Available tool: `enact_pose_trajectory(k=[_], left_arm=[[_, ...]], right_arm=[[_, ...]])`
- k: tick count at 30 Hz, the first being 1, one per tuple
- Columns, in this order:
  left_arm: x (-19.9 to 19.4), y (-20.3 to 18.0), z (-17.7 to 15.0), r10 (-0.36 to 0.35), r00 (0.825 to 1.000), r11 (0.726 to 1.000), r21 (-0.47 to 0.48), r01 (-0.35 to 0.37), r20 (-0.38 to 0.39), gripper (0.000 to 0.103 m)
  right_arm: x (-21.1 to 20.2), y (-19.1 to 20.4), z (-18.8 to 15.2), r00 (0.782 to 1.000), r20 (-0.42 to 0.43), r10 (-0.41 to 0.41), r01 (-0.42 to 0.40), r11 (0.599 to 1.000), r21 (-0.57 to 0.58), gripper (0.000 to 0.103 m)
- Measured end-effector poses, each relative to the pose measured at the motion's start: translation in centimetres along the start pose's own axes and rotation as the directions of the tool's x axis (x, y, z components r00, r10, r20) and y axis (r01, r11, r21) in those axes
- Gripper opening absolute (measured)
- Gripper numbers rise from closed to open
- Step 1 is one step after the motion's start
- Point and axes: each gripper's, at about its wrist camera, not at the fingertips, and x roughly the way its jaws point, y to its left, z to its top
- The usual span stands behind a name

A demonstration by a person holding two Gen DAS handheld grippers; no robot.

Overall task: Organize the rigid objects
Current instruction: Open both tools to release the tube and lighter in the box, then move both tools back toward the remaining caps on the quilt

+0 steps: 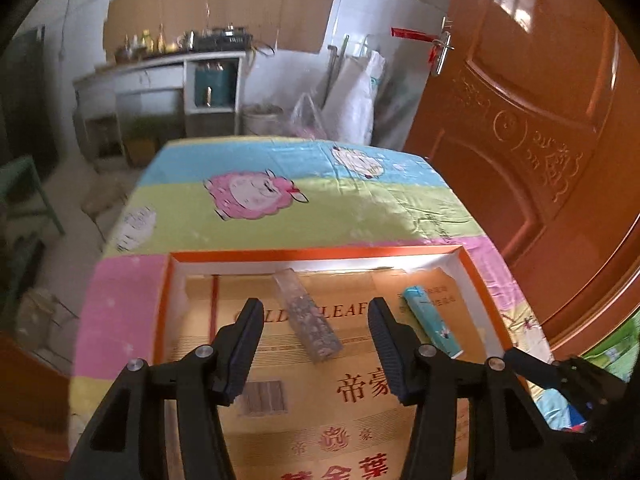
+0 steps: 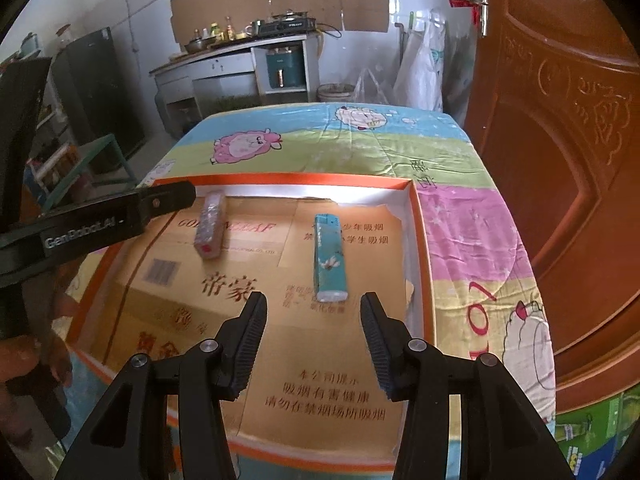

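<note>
Just ahead of the right gripper (image 2: 314, 308), a little beyond its fingertips and nearer the right finger, lies the teal lighter (image 2: 329, 258), flat on the cardboard lining of the orange-rimmed box (image 2: 420, 216). That gripper's jaws stand apart with nothing between them and touch nothing. Farther off to its left, near the box's far wall, lies the clear lighter (image 2: 210, 226), well apart from the teal one. The left gripper (image 1: 314, 312) hangs over it, jaws spread wide; in the left wrist view the clear lighter (image 1: 308, 316) shows between and beyond its fingertips, untouched, with the teal lighter (image 1: 430, 320) just past its right finger. Seen from the right wrist, the left gripper's dark arm (image 2: 100, 224) reaches in across the box's far left corner, close beside the clear lighter. Around the box spreads a cartoon sheep tablecloth (image 2: 472, 216). To the right of both grippers stands a brown wooden door (image 2: 560, 140), near the table edge. Beyond the table are a kitchen counter (image 2: 224, 60) with bottles and pots, and white plastic bags (image 2: 424, 68) by the wall
</note>
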Motion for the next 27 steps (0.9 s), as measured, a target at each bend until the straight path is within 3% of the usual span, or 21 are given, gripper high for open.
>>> enact_pose_trajectory(k=[5,14,27], left_arm=[[-1.8,-0.7,-0.8,0.048,0.998,0.998,0.035,-0.05,0.042,0.054],[-7.4,-2.1,-2.4,0.055,0.993,0.996,0.062,-0.062,0.108,0.054],[-14.7,-2.8,-6.5,0.097,0.982,0.995,0.019,-0.101,0.161,0.054]], right_arm=[[-1.8,0.4,-0.9,1.0,0.014,0.003,-0.004,1.0,0.004,0.05],[-5.4,1.6,-2.4,0.999,0.052,0.007,-0.007,1.0,0.002,0.05],[-10.6,3.1,-5.4,0.995,0.102,-0.009,0.01,1.0,-0.008,0.05]])
